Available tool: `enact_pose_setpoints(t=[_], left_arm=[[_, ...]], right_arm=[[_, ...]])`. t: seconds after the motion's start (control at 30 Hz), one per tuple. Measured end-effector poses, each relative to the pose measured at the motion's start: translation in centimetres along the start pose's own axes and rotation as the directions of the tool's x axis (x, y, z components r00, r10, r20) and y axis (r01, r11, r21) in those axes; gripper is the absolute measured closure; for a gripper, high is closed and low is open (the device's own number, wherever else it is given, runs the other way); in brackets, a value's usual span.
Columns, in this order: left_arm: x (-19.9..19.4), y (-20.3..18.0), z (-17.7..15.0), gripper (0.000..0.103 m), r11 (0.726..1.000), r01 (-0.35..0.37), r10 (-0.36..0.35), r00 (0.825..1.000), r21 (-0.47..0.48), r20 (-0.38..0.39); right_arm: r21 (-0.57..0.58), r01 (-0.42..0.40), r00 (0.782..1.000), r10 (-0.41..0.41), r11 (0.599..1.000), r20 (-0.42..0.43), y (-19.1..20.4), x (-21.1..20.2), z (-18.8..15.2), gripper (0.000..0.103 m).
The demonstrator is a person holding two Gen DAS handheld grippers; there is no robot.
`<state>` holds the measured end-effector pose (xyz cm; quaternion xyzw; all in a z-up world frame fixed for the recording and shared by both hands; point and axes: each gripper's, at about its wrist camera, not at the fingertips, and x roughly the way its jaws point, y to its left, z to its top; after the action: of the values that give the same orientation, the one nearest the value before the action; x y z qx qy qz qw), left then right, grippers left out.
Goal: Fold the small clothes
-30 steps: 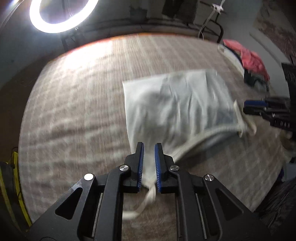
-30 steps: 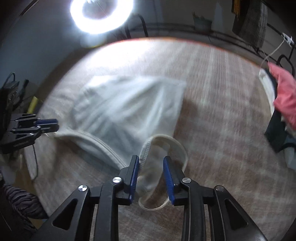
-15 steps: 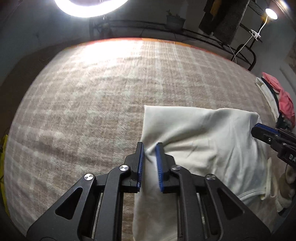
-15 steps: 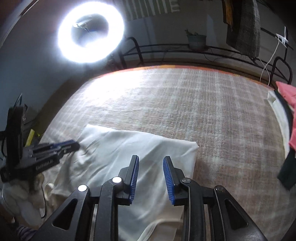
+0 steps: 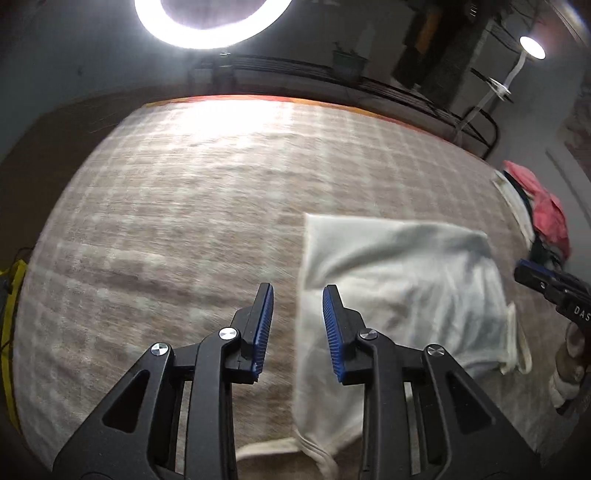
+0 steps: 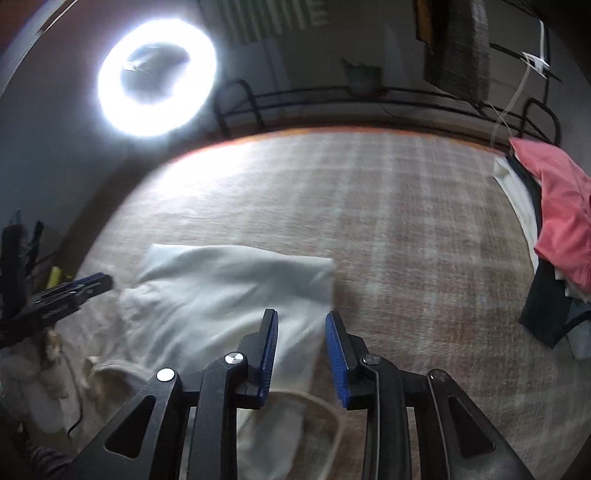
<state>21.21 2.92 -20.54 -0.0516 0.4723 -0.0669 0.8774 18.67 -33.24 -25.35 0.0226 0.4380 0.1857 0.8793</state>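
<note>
garment (image 5: 402, 280) folded on rug (image 5: 177, 206) | left tool (image 5: 297, 325) wide | right tool (image 6: 301, 350) wide, over garment edge

The room is dim; a ring light (image 5: 207, 22) at the top of both views is the main source and blows out to pure white. Its glare washes the far edge of the checked rug (image 5: 177, 206), while the near edge falls into grey shade. A small lamp (image 5: 532, 47) glows in the left wrist view's top right corner. Motion blur smears the rug's pattern and the white garment (image 6: 229, 295). Fisheye distortion bows the rug's edges, and the frame corners go dark
</note>
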Motion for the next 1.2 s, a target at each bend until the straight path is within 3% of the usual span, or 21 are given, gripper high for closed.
enact_pose_setpoints(t=[0.1,0.2,0.27,0.33,0.5,0.57,0.63,0.67,0.77,0.83,0.93,1.03,1.2], left_arm=[[0.5,-2.4,-1.5,0.076,0.99,-0.048,0.05,0.999,0.131,-0.015],[1.3,-3.1,-2.7,0.075,0.978,-0.073,0.079,0.997,0.196,-0.025],[1.3,-3.3,-2.9,0.068,0.968,-0.096,0.101,0.995,0.233,-0.01],[1.2,-3.0,-3.0,0.065,0.966,-0.097,0.105,0.994,0.241,-0.02],[0.6,-2.0,-3.1,0.065,0.973,-0.083,0.095,0.994,0.218,-0.047],[-0.1,-1.2,-2.8,0.061,0.983,-0.061,0.069,0.997,0.173,-0.043],[-0.6,0.2,-2.2,0.048,0.997,-0.005,0.009,0.999,0.076,-0.051],[-0.7,0.8,-1.9,0.046,0.999,0.021,-0.019,0.998,0.03,-0.054],[0.0,2.7,-1.3,0.046,0.987,0.113,-0.124,0.988,-0.117,-0.093],[0.7,3.4,-1.2,0.046,0.968,0.165,-0.189,0.975,-0.19,-0.116],[1.9,3.3,-1.5,0.046,0.951,0.213,-0.251,0.956,-0.224,-0.155],[1.9,3.0,-1.4,0.046,0.952,0.232,-0.264,0.952,-0.201,-0.153],[2.5,3.8,-1.2,0.046,0.92,0.278,-0.326,0.934,-0.278,-0.147]], right_arm=[[-0.084,-0.046,0.999,0.045,0.995,-0.01,2.3,-0.5,-0.9,0.077],[-0.165,-0.029,0.998,0.019,0.986,-0.06,3.7,0.7,-2.3,0.077],[-0.192,-0.026,0.995,0.008,0.981,-0.097,3.6,1.9,-2.7,0.078],[-0.22,0.0,0.992,-0.028,0.975,-0.123,3.1,2.6,-3.0,0.078],[-0.219,-0.014,0.983,-0.026,0.976,-0.182,1.8,1.8,-4.2,0.077],[-0.22,-0.033,0.977,-0.015,0.975,-0.214,1.4,1.2,-4.2,0.075],[-0.186,-0.062,0.976,0.021,0.981,-0.217,0.5,0.1,-3.9,0.073],[-0.155,-0.087,0.978,0.054,0.984,-0.203,0.0,-0.5,-3.7,0.072],[-0.033,-0.169,0.977,0.163,0.985,-0.139,-2.0,-1.8,-2.8,0.059],[0.079,-0.213,0.969,0.221,0.974,-0.115,-3.8,-1.5,-2.5,0.056],[0.175,-0.23,0.959,0.253,0.957,-0.128,-5.4,-0.1,-2.8,0.058],[0.226,-0.261,0.944,0.297,0.938,-0.143,-6.2,0.9,-3.5,0.059],[0.276,-0.319,0.926,0.36,0.907,-0.111,-7.1,1.2,-4.2,0.059]])
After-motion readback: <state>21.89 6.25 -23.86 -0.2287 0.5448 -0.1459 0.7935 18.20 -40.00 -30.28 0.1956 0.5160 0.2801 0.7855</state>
